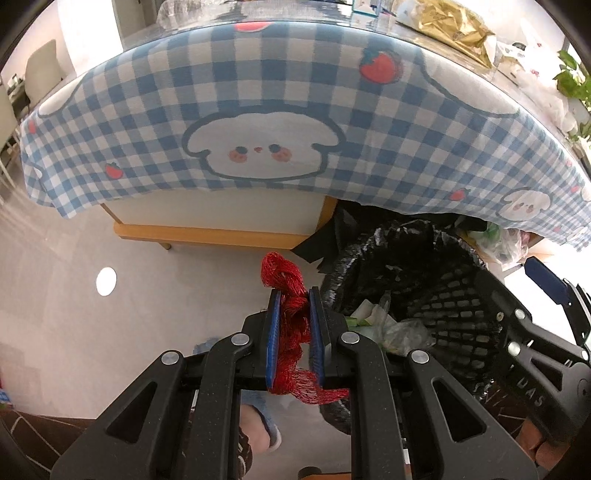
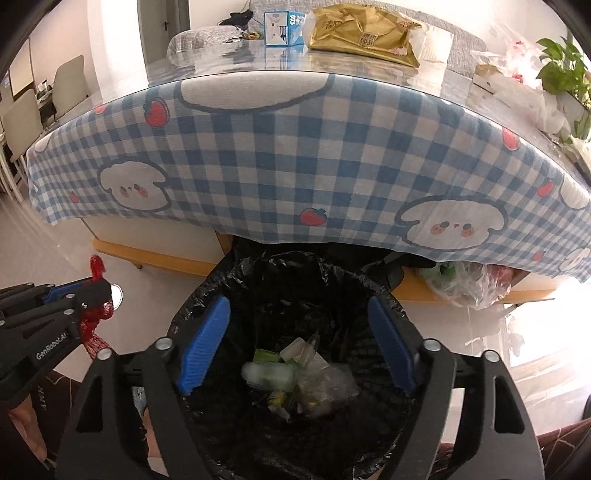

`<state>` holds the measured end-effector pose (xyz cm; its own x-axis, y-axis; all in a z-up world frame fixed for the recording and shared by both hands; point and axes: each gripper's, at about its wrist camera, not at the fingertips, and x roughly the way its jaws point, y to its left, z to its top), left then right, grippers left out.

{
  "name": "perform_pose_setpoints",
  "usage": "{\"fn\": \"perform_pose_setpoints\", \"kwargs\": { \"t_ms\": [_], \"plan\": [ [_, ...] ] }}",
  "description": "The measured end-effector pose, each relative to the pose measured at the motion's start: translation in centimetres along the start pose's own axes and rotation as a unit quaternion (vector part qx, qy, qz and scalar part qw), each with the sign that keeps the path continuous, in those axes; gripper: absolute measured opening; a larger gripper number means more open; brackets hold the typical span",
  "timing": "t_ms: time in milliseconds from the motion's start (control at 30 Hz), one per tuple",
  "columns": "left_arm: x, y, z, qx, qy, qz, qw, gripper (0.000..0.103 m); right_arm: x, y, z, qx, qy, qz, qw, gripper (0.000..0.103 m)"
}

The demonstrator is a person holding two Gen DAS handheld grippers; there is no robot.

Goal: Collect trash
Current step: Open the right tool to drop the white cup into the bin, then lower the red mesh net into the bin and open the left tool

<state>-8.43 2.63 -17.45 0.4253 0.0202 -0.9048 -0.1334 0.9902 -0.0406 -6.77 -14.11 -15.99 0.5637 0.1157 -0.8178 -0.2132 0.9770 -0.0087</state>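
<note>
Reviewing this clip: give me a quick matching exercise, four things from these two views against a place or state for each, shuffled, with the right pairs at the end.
Things:
1. red mesh netting
2. right gripper
3. gold bag
4. clear plastic wrappers

Places or states:
A. lying on the tabletop, at the far side
B. at the bottom of the black-lined bin
C. clamped between the blue pads of the left gripper, beside the bin
D. open and empty, above the bin

Pairs: 1-C, 2-D, 3-A, 4-B
</note>
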Motion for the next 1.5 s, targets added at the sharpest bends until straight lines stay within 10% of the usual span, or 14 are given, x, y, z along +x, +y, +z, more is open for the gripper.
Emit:
{"fn": "perform_pose_setpoints", "kwargs": {
  "t_ms": [400,1167,1500],
  "plan": [
    [0.8,-5.9,0.2,0.026,0.014,-0.016,0.9994,0.014,-0.9,-5.3,-0.7,0.034,-0.003,-0.018,0.999,0.095],
    [3.6,-16.0,-0.3,0.071,0.039,-0.032,0.9962,0.015,-2.7,-18.1,-2.3,0.106,0.009,-0.052,0.993,0.095],
    [3.5,-16.7,-0.2,0.075,0.037,-0.032,0.9960,0.033,-2.2,-18.6,-2.4,0.114,0.016,-0.048,0.992,0.095]
  ]
}}
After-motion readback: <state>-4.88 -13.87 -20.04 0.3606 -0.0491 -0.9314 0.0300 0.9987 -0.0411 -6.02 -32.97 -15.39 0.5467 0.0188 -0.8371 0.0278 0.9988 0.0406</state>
